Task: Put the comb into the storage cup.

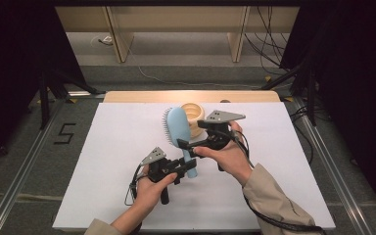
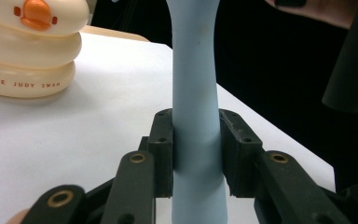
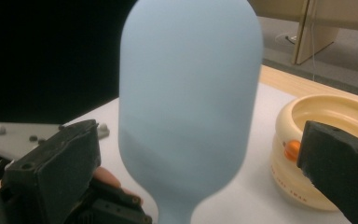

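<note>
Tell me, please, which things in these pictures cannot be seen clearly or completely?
- Hairbrush bristles: in the right gripper view its smooth blue back faces the camera and hides them; in the high view they are too small.
- Brush head: cut off by the top edge of the left gripper view, above the handle.
- Cream duck container: partly hidden behind the brush in the high view; its printed text is blurred in the right gripper view.

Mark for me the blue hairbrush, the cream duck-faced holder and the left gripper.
blue hairbrush [image 3: 189,93], right gripper view, smooth back of its head.
cream duck-faced holder [image 2: 28,70], left gripper view, lower ring of its side.
left gripper [image 2: 196,154], left gripper view, between its pads clamping the handle.
</note>
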Available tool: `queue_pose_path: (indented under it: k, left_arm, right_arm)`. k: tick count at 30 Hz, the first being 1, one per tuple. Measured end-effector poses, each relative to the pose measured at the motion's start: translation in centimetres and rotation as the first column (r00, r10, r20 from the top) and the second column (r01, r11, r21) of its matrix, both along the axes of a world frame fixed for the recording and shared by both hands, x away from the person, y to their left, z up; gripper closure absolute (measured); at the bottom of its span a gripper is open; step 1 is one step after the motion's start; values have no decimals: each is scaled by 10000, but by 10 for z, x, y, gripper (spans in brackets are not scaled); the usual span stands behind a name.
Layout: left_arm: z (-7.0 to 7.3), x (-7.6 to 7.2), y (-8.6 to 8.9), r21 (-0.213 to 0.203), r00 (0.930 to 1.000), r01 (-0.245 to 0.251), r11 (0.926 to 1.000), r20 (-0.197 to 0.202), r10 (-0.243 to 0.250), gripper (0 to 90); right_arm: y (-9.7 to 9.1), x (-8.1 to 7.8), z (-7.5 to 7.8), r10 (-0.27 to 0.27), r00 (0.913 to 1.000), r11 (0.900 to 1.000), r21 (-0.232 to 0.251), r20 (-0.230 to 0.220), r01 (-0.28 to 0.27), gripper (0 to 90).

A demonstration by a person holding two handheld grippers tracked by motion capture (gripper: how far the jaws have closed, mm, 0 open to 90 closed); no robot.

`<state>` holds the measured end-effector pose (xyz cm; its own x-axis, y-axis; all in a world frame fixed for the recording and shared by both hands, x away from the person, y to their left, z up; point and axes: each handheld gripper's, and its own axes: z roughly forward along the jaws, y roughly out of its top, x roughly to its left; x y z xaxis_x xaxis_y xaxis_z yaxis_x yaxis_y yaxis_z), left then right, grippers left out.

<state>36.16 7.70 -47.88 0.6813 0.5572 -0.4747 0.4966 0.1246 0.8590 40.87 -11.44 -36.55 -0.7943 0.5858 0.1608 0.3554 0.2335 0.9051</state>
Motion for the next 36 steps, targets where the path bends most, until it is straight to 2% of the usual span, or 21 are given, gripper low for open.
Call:
queue_pose_path:
  k: [6,12,20,36]
  left_arm:
    - [0,0,0,13,10000,68,10000,16,-68,677]
    - [0,-1,-1,15,9999,121,9999,13,-121,677]
    - [0,-1,-1,0,9999,126,9999,33,-126,677]
    - [1,-1,-1,94,9998,167,9998,101,-168,677]
  right_arm:
    - [13,8,14,114,9999,9999,-82,129,-113,2]
    - [26,17,24,255,9997,9995,-171,58,-254,3]
    - [34,28,26,227,9996,9994,-243,-152,-230,3]
    - [41,32,27,262,9992,9993,-262,-289,-270,20]
